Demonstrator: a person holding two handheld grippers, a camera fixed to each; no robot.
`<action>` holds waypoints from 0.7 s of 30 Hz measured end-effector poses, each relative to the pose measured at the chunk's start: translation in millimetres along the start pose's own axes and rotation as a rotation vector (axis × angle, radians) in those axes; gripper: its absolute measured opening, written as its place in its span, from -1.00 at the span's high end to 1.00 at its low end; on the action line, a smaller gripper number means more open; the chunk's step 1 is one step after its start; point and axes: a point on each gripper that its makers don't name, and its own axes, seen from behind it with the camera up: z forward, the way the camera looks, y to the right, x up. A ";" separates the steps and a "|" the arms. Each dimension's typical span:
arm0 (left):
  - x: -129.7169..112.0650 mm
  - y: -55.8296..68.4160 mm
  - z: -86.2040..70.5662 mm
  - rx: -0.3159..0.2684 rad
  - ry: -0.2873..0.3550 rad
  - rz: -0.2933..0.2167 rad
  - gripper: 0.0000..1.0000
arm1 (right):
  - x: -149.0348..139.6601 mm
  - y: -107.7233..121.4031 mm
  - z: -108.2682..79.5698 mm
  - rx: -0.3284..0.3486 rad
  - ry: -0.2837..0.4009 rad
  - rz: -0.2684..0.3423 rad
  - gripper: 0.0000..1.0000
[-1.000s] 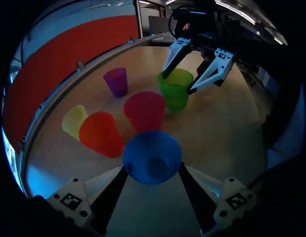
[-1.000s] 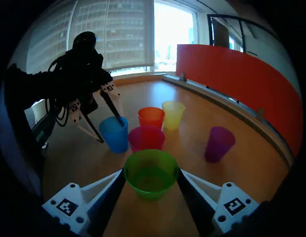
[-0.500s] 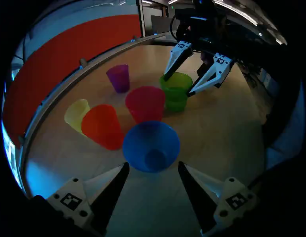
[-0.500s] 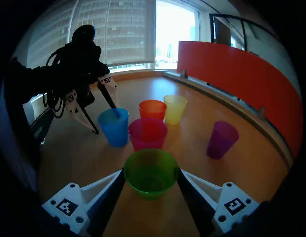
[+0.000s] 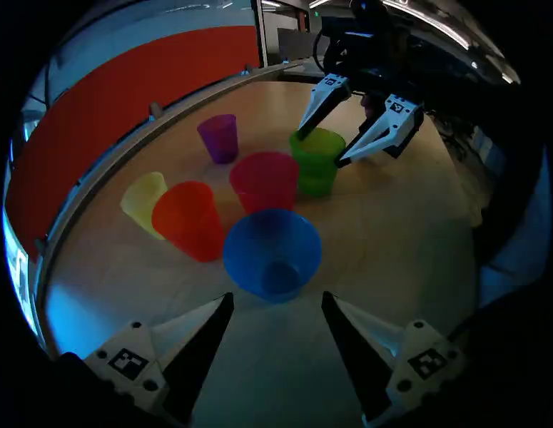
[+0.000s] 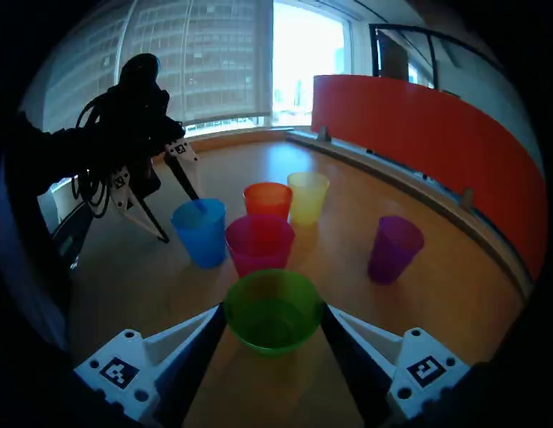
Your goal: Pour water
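Observation:
A blue cup [image 5: 272,253] stands upright on the wooden table [image 5: 390,235], just ahead of my left gripper [image 5: 276,296], which is open with its fingers apart from the cup. From the right gripper view, the left gripper [image 6: 182,221] sits behind the blue cup [image 6: 200,232], held by a dark-sleeved arm. My right gripper [image 6: 272,310] is shut on a green cup [image 6: 274,321], one finger on each side. In the left gripper view the green cup [image 5: 317,160] stays upright in the right gripper [image 5: 319,150]. I cannot tell whether either cup holds water.
A pink cup [image 5: 265,180] stands between the blue and green ones. Orange [image 5: 188,217], yellow [image 5: 143,200] and purple [image 5: 219,137] cups stand toward a red partition [image 5: 119,93] along the table edge. Bare tabletop lies to the right in the left gripper view.
My left gripper has let go of the blue cup and drawn back, so the cup now stands ahead of its fingertips. The right gripper keeps the green cup and has shifted slightly.

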 end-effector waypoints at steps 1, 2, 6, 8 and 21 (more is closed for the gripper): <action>-0.6 -0.4 -0.8 0.002 0.001 -0.005 -0.84 | 0.8 0.0 -1.2 0.000 0.003 0.006 -0.98; -1.1 -0.8 -1.4 0.005 0.002 -0.010 -0.84 | 1.5 -0.1 -2.2 0.000 0.006 0.012 -0.98; -4.5 -1.9 -4.1 0.013 0.002 -0.025 -0.84 | -0.5 -0.8 -7.0 -0.002 0.002 0.020 -0.99; -5.0 -3.5 -6.7 0.023 0.004 -0.026 -0.84 | -2.3 -1.1 -10.6 -0.008 0.000 0.016 -0.99; -11.0 -20.1 -32.0 0.116 0.056 -0.087 -0.84 | 3.2 -4.0 -46.5 -0.071 0.045 0.025 -0.99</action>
